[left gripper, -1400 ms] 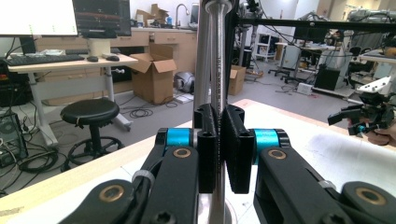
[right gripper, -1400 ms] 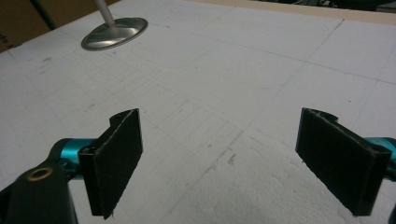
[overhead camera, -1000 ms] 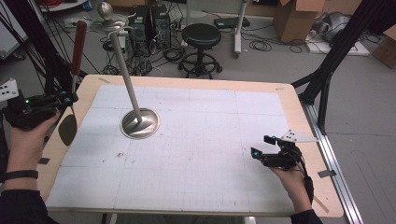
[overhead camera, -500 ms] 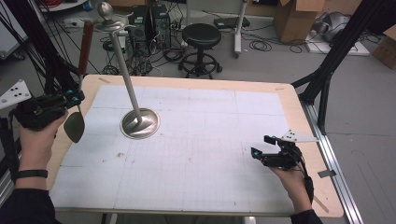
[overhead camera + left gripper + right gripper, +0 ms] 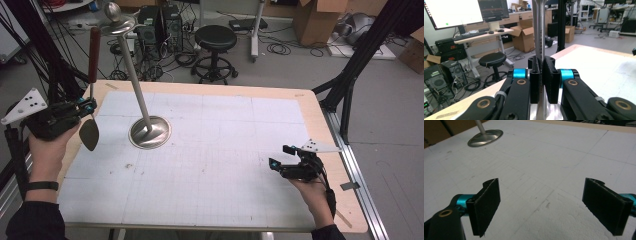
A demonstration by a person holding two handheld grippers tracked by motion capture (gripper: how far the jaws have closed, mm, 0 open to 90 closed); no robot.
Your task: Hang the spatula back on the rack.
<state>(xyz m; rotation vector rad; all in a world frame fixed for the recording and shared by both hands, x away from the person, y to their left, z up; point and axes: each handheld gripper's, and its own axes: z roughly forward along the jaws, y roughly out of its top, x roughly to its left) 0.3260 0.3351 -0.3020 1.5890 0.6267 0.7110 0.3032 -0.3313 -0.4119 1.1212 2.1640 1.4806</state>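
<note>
Lift done, placing not yet. The left gripper was clenched on the steel shank of a long spoon-like utensil with a dark red handle, held upright off the table, bowl hanging just below the jaws, handle above. To that gripper's right stood the tall steel stand with a round base, apparently the target, untouched. Farther right, the right gripper rested low over the white gridded mat, jaws wide apart, holding nothing.

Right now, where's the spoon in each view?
High view: spoon upright at far left, held by the left gripper.
Left gripper view: its metal shank at centre, clamped between the jaws.
Right gripper view: stand base at top left.
Shared landmark: the white mat.
</note>
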